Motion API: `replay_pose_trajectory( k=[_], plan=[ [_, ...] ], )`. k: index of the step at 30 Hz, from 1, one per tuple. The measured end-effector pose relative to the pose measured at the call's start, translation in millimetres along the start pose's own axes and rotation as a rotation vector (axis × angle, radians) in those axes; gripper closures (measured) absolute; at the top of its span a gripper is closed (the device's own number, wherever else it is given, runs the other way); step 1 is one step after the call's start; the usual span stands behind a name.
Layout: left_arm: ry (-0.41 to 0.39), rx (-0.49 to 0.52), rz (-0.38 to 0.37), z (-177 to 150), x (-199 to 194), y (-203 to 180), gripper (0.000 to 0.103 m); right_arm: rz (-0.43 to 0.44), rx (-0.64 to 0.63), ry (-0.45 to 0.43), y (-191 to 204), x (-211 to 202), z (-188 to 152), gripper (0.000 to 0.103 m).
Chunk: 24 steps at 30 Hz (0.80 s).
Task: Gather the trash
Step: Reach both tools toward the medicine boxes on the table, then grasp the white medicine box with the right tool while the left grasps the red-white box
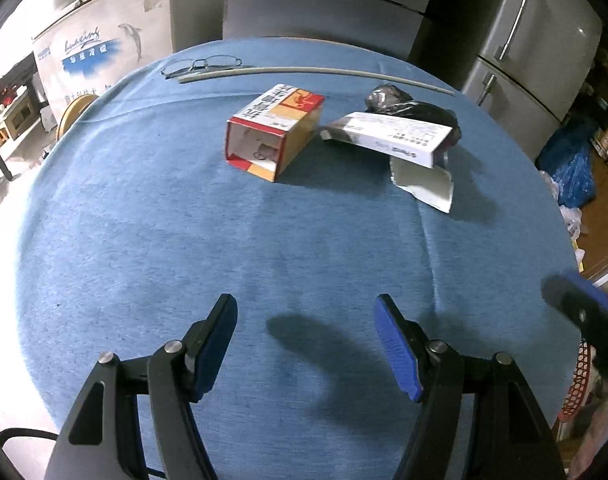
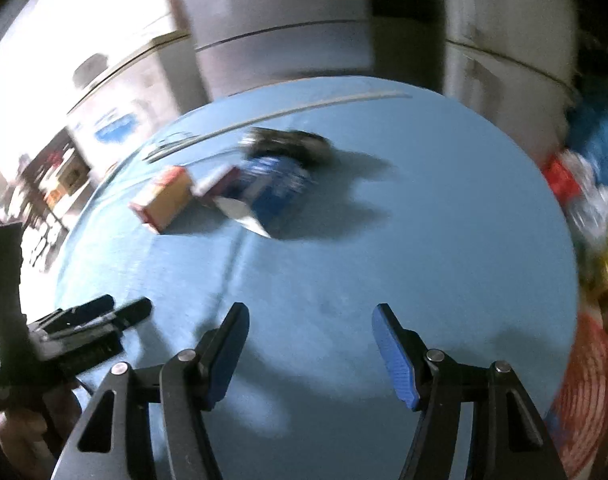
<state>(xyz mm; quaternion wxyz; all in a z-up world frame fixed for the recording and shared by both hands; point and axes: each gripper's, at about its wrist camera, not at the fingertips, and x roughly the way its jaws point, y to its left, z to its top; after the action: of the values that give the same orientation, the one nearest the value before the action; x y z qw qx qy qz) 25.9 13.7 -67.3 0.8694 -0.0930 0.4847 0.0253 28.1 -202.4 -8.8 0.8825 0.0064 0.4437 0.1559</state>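
On the blue tablecloth (image 1: 183, 240) a red and orange carton (image 1: 275, 132) lies on its side with its open end facing me. Right of it a white carton (image 1: 392, 136) with an open flap leans on a crumpled black plastic bag (image 1: 408, 106). My left gripper (image 1: 306, 304) hovers open over bare cloth, well short of them, with nothing between its fingers. The right wrist view is blurred. It shows the red and orange carton (image 2: 163, 198), the white carton (image 2: 263, 192) and the bag (image 2: 291, 140) far ahead. My right gripper (image 2: 310, 312) is open too and holds nothing.
Spectacles (image 1: 201, 65) and a long pale stick (image 1: 316, 72) lie at the table's far edge. Refrigerators (image 1: 544, 40) and a chest freezer (image 1: 103, 40) stand behind. A red basket (image 2: 588, 392) sits off the table's right edge. A hand (image 2: 19, 432) holds the left gripper (image 2: 125, 306).
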Motion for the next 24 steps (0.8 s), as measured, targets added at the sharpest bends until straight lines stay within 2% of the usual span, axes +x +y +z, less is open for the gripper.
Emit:
replay_pose_trajectory(
  k=[6, 11, 14, 22, 23, 24],
  plan=[
    [-0.008, -0.036, 0.013, 7, -2, 19, 0.032, 0.041, -0.161, -0.004, 41, 28, 47, 0.035],
    [-0.005, -0.054, 0.016, 9, 0, 31, 0.032, 0.034, -0.261, -0.021, 59, 47, 81, 0.035],
    [-0.001, -0.069, 0.017, 12, 4, 35, 0.032, 0.038, -0.296, 0.004, 64, 64, 96, 0.035],
    [0.004, -0.065, 0.021, 16, 10, 37, 0.032, 0.026, -0.376, 0.113, 75, 116, 101, 0.035],
    [0.006, -0.063, 0.022, 17, 10, 36, 0.032, 0.020, -0.371, 0.113, 74, 118, 100, 0.037],
    [0.007, -0.060, 0.024, 17, 11, 36, 0.032, 0.034, -0.345, 0.102, 71, 117, 99, 0.044]
  ],
)
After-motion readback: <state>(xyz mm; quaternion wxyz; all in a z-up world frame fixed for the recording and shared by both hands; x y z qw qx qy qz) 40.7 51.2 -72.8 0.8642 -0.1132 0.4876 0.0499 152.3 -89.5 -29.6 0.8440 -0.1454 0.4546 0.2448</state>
